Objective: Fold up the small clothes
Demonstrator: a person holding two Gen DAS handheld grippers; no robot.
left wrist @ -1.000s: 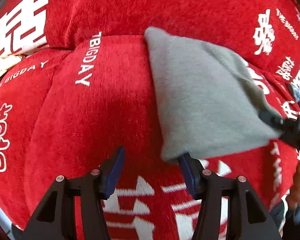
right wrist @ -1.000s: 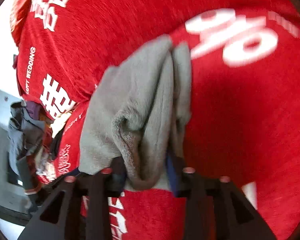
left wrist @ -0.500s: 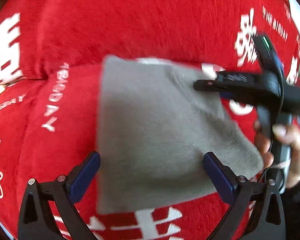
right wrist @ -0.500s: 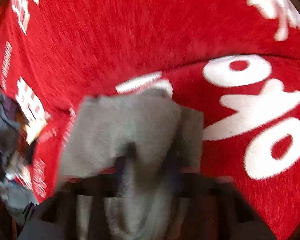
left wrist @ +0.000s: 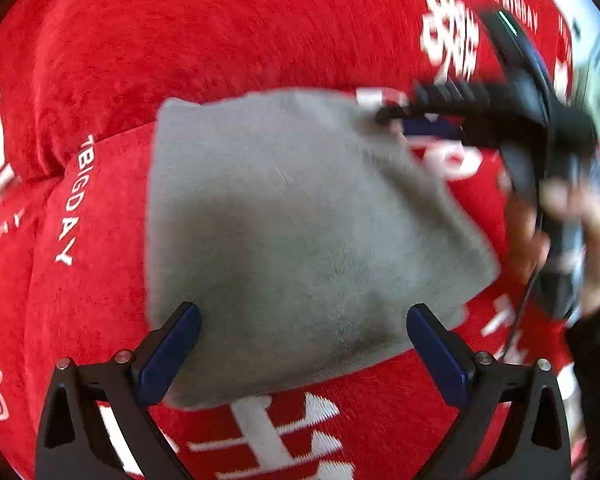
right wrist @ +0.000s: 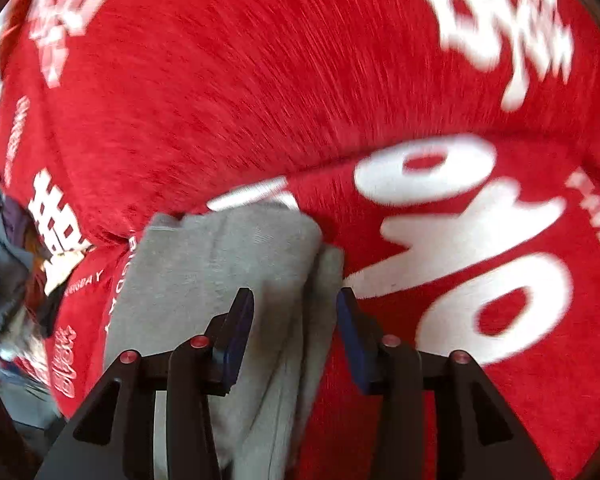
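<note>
A folded grey fleece garment (left wrist: 292,232) lies on a red sofa cover (left wrist: 220,32) with white lettering. My left gripper (left wrist: 300,344) is open wide, its blue pads over the garment's near edge, holding nothing. In the left wrist view my right gripper (left wrist: 420,120) shows blurred at the garment's far right corner, held by a hand (left wrist: 572,232). In the right wrist view my right gripper (right wrist: 294,320) is open, its pads either side of the garment's (right wrist: 220,272) folded edge without pinching it.
The red cover (right wrist: 260,100) spans the seat and backrest, with a crease between them. A pile of dark clothes (right wrist: 8,272) lies at the sofa's left end in the right wrist view.
My right gripper carried the garment's edge over in a fold, then opened and let go. My left gripper opened wide and the garment now lies flat between its pads.
</note>
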